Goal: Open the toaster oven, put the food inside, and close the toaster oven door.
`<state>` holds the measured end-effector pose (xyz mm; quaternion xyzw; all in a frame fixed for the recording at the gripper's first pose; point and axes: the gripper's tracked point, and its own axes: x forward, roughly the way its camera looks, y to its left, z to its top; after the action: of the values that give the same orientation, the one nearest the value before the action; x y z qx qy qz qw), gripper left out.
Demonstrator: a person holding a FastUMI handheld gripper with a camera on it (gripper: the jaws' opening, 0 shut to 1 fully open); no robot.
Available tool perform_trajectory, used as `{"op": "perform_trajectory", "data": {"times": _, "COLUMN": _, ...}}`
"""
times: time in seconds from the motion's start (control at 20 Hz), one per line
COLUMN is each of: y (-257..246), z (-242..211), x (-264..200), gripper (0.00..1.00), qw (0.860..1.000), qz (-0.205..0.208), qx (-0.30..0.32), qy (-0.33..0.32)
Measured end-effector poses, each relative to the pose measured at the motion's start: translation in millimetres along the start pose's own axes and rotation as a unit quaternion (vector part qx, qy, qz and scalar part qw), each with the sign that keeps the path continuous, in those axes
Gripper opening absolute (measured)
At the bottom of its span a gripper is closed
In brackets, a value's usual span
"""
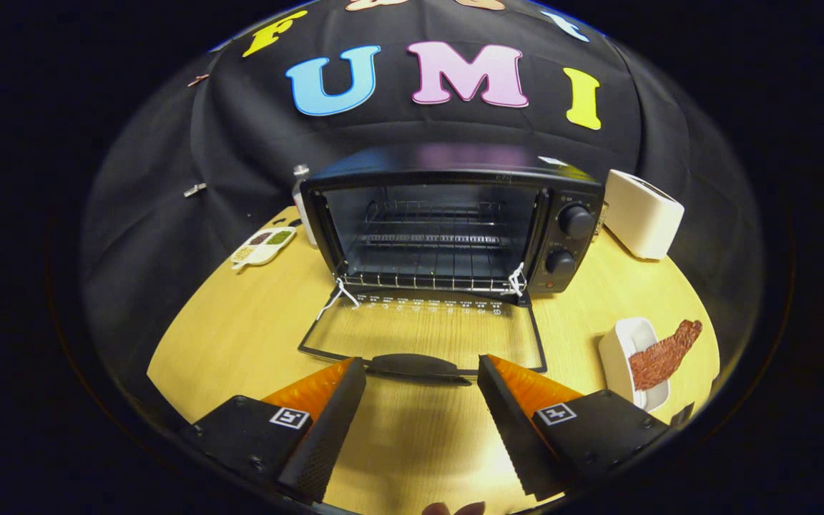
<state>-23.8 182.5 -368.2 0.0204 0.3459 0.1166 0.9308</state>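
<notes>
A black toaster oven (448, 214) stands at the back of the wooden table. Its glass door (426, 332) is folded down flat, so the wire rack inside shows. The door's black handle (415, 366) lies just ahead of my fingertips, between them. My gripper (423, 372) is open, with nothing held between the fingers. To the right of the fingers a white dish (623, 357) holds a reddish-brown strip of food (662, 354) that sticks out over its far rim.
A white toaster (642, 213) stands right of the oven. Left of the oven lie a white divided dish of spices (263, 245) and a pale bottle (302, 200). Bare wooden table (240, 329) spreads left of the open door.
</notes>
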Motion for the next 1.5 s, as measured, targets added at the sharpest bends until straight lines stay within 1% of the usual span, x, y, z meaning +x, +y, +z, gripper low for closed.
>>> {"op": "perform_trajectory", "data": {"times": 0.05, "y": -4.4, "z": 7.1, "x": -8.2, "gripper": 0.98, "qw": 1.000, "qz": 0.010, "qx": -0.004, "qy": -0.003}}
{"op": "perform_trajectory", "data": {"times": 0.15, "y": -21.8, "z": 24.6, "x": -26.4, "gripper": 0.98, "qw": 1.000, "qz": 0.019, "qx": -0.013, "qy": -0.018}}
{"op": "perform_trajectory", "data": {"times": 0.25, "y": -41.1, "z": 35.0, "x": -43.1, "gripper": 0.98, "qw": 0.999, "qz": 0.029, "qx": -0.019, "qy": -0.019}}
{"op": "perform_trajectory", "data": {"times": 0.45, "y": -85.7, "z": 37.8, "x": -73.2, "gripper": 0.98, "qw": 0.998, "qz": 0.055, "qx": -0.032, "qy": 0.012}}
{"op": "perform_trajectory", "data": {"times": 0.6, "y": -115.7, "z": 30.5, "x": -94.6, "gripper": 0.99, "qw": 0.995, "qz": 0.084, "qx": -0.008, "qy": 0.047}}
{"op": "perform_trajectory", "data": {"times": 0.7, "y": -144.8, "z": 25.9, "x": -103.4, "gripper": 0.99, "qw": 0.995, "qz": 0.079, "qx": 0.001, "qy": 0.061}}
{"op": "perform_trajectory", "data": {"times": 0.85, "y": -188.4, "z": 22.9, "x": -112.2, "gripper": 0.99, "qw": 0.994, "qz": 0.073, "qx": -0.004, "qy": 0.081}}
{"op": "perform_trajectory", "data": {"times": 1.0, "y": -226.0, "z": 16.8, "x": -114.5, "gripper": 0.99, "qw": 0.991, "qz": 0.073, "qx": -0.008, "qy": 0.115}}
{"op": "perform_trajectory", "data": {"times": 1.1, "y": -244.4, "z": 12.0, "x": -112.1, "gripper": 0.99, "qw": 0.987, "qz": 0.086, "qx": -0.011, "qy": 0.137}}
{"op": "perform_trajectory", "data": {"times": 1.2, "y": -267.1, "z": 8.7, "x": -107.4, "gripper": 0.99, "qw": 0.984, "qz": 0.088, "qx": -0.009, "qy": 0.155}}
{"op": "perform_trajectory", "data": {"times": 1.35, "y": -302.2, "z": 3.6, "x": -89.6, "gripper": 0.98, "qw": 0.980, "qz": 0.079, "qx": 0.017, "qy": 0.181}}
{"op": "perform_trajectory", "data": {"times": 1.5, "y": -321.8, "z": -5.4, "x": -66.2, "gripper": 0.98, "qw": 0.972, "qz": 0.083, "qx": 0.054, "qy": 0.215}}
